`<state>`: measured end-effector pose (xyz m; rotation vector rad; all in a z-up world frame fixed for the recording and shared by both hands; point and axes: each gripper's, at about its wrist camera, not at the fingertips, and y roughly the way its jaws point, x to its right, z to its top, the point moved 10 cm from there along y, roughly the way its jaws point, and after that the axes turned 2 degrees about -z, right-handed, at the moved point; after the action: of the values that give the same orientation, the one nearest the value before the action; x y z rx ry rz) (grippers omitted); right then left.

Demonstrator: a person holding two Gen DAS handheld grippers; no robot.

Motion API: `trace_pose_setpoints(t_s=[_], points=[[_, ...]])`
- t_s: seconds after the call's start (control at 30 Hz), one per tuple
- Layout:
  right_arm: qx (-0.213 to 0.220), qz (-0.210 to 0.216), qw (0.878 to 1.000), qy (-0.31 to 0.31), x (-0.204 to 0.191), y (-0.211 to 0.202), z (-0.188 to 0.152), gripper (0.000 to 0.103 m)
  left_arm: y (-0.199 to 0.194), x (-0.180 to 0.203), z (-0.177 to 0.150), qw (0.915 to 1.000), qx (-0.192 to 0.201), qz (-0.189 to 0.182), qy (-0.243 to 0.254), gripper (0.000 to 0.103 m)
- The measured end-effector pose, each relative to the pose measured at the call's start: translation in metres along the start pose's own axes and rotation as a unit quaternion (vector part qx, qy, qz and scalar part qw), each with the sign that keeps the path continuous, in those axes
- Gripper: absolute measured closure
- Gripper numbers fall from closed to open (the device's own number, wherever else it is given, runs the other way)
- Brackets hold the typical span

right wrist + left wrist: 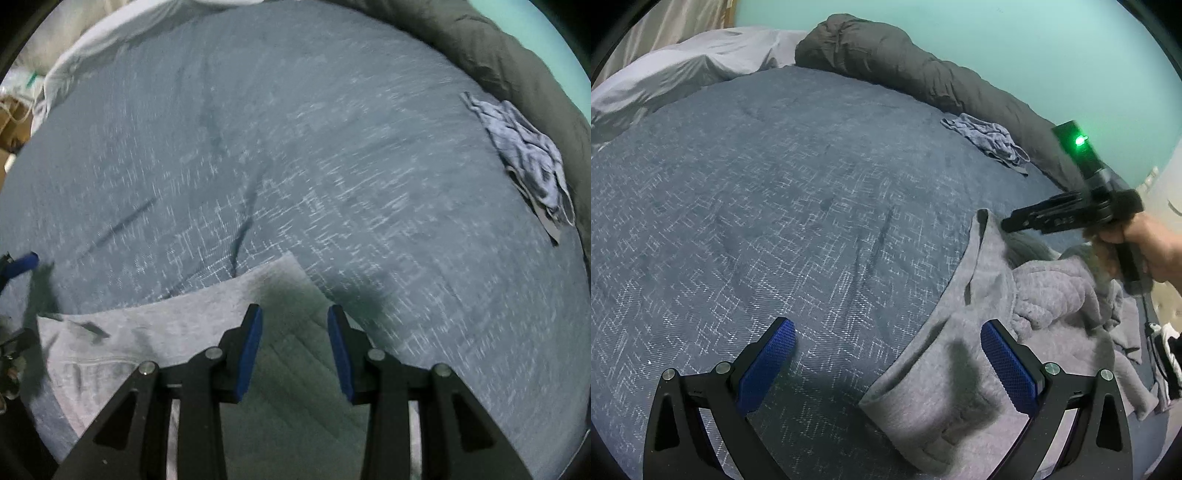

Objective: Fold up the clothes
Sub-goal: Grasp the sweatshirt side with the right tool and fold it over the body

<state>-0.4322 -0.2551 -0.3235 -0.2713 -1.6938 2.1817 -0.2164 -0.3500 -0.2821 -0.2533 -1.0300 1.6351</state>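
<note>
The grey sweatshirt (964, 373) lies rumpled at the near right part of the bed (783, 192), its ribbed hem toward me and one long edge running up across the blue patterned cover. In my right wrist view the same sweatshirt (207, 325) spreads flat beneath my fingers, with a corner reaching out onto the cover. My left tool (886, 365) hangs over the hem's left end, its blue pads spread wide and released, nothing between them; the right pad (1008, 369) sits above the fabric. My right tool (295, 347) is also released, its pads parted above the grey cloth, gripping nothing. From the left camera I see my right hand (1145, 247) holding that tool's handle over the bunched part of the garment, a green light glowing on its top. Farther off, a small blue-grey garment (990, 144) lies crumpled near the dark rolled duvet (905, 62) along the wall side. A pale pillow (683, 70) sits at the bed's far left.
</note>
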Motion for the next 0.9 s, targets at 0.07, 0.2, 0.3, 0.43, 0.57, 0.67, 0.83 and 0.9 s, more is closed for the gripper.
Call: trace_pose_setpoints(t_s=[0.07,0.2,0.3,0.43,0.57,0.67,0.83,0.9], points=[[-0.009,-0.001,1.000,-0.012,-0.004,0.009,0.000,0.066,0.001,0.001,0.001,1.0000,0.000,-0.003,-0.001,0.000],[-0.012,-0.002,0.999,-0.038,-0.010,0.018,-0.003,0.078,0.001,0.002,0.002,1.0000,0.002,-0.002,0.002,0.000],[-0.003,-0.004,0.999,-0.050,-0.011,0.018,-0.006,0.101,0.002,0.000,0.002,1.0000,0.001,-0.005,-0.005,0.000],[0.029,-0.008,0.998,-0.048,-0.005,0.002,-0.003,0.103,0.004,-0.003,0.001,0.9999,0.000,-0.005,-0.010,0.000],[0.043,-0.001,0.998,-0.034,0.003,-0.012,0.001,0.103,0.004,-0.002,0.001,0.9999,-0.001,-0.009,-0.012,0.000],[0.026,-0.001,1.000,-0.018,0.007,-0.004,-0.001,0.099,0.002,0.000,0.002,0.9999,0.002,-0.010,-0.010,0.000],[0.015,-0.011,0.999,-0.034,0.003,0.010,-0.006,0.051,0.003,0.001,0.001,0.9999,0.000,-0.011,-0.010,0.000],[0.012,-0.016,0.999,-0.044,0.000,0.016,-0.008,0.051,0.004,0.001,0.000,0.9999,-0.001,-0.012,-0.011,0.000]])
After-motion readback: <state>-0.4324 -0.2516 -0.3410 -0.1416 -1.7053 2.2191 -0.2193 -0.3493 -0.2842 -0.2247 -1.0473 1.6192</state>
